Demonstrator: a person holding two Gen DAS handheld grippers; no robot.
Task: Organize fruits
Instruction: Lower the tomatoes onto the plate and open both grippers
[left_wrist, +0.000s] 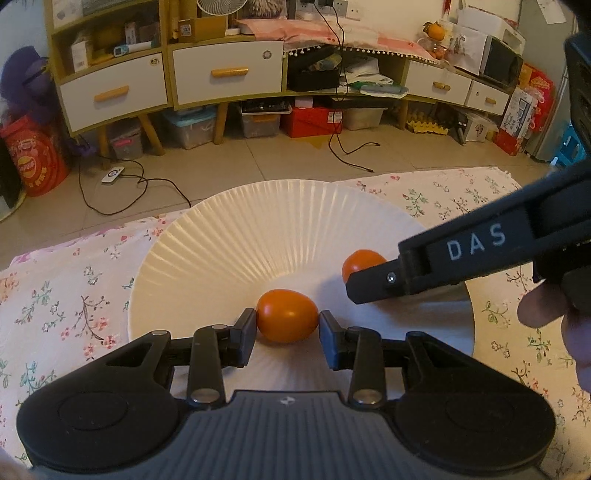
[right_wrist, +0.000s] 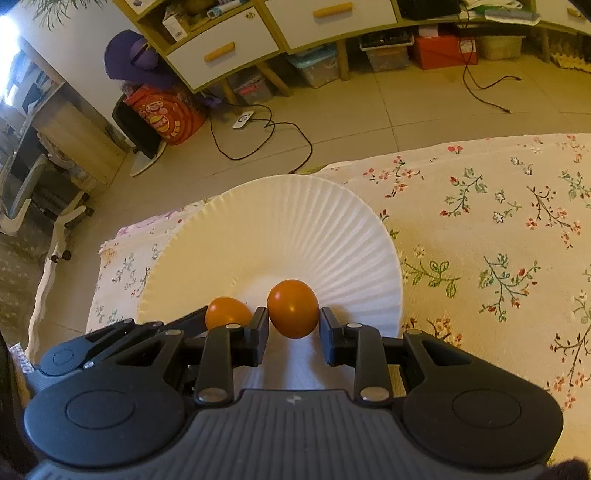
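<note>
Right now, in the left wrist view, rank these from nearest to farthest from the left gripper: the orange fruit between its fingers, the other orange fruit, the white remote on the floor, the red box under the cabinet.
From the left gripper:
1. Orange fruit, between its fingers.
2. Other orange fruit, right, on the plate.
3. White remote, left, on the floor.
4. Red box, under the cabinet.

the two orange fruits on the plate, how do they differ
The left gripper's fruit lies sideways at the plate's centre; the right gripper's fruit stands more upright, nearer the ribbed slope. Both are smooth, orange, egg-shaped, each between gripper fingers; contact is unclear.
</note>
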